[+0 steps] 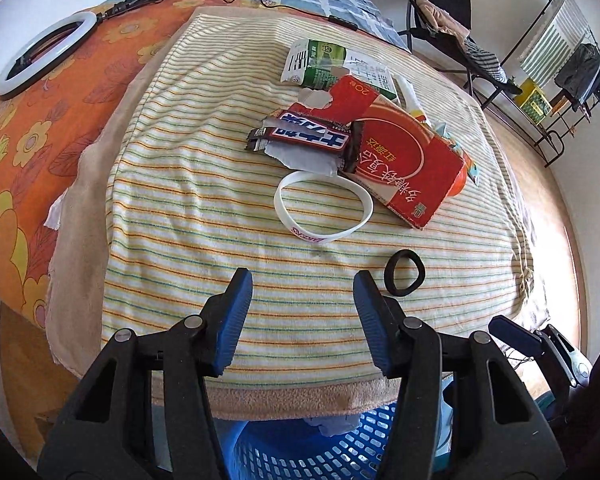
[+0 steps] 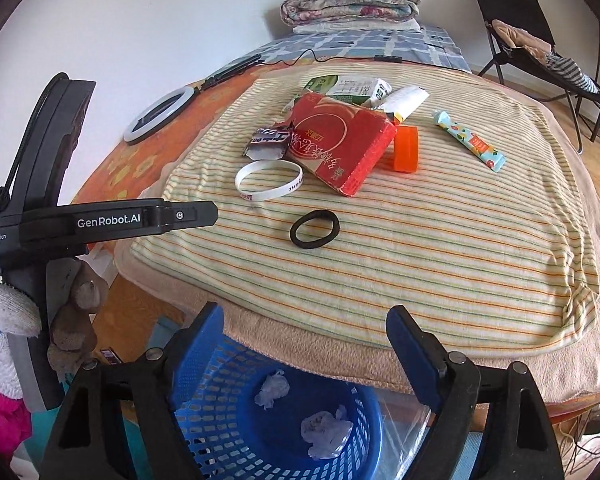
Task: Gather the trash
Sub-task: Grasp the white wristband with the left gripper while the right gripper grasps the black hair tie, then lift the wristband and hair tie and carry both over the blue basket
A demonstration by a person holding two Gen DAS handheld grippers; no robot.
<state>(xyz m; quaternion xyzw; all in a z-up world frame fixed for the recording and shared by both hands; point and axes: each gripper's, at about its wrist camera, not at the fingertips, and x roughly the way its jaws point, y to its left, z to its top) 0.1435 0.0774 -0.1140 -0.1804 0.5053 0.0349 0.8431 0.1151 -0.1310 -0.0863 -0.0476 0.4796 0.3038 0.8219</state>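
Observation:
A pile of trash lies on the striped towel (image 1: 220, 208): a torn red box (image 1: 412, 160) (image 2: 340, 140), a dark candy wrapper (image 1: 308, 136) (image 2: 268, 138) and a green-white carton (image 1: 320, 62) (image 2: 348, 86). A patterned sachet (image 2: 470, 141) lies to the right. A blue basket (image 2: 268, 412) (image 1: 320, 448) below the bed edge holds two crumpled tissues (image 2: 326, 432). My left gripper (image 1: 303, 280) is open and empty, above the towel's near edge. My right gripper (image 2: 305, 314) is open and empty above the basket.
A white wristband (image 1: 324, 208) (image 2: 269, 180) and a black hair tie (image 1: 404, 278) (image 2: 315, 229) lie on the towel. An orange block (image 2: 406, 148) sits beside the red box. A ring light (image 1: 44, 54) (image 2: 160, 118) lies on the orange sheet. A chair (image 2: 532, 40) stands at the far right.

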